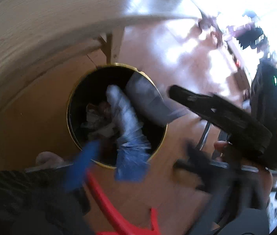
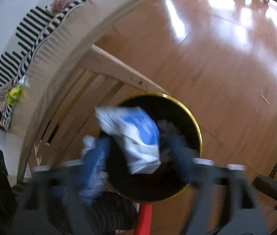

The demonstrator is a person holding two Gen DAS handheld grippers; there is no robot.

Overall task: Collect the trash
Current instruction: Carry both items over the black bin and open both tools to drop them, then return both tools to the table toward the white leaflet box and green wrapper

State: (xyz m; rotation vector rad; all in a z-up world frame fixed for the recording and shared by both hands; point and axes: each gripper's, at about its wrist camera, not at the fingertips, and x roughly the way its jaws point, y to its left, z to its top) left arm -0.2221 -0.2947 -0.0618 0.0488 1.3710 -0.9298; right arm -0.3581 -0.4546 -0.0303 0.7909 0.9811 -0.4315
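Grippers [image 1: 138, 143] [image 2: 136, 156] wide apart above bin [image 2: 195, 129]

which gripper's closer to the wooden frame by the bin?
Left. The left gripper hovers over the bin beside the wooden frame; the right gripper is on its far side, away from the frame.

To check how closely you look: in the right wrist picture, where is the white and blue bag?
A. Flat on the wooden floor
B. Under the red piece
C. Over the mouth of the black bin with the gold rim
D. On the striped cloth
C: the white and blue bag sits over the open mouth of the black bin.
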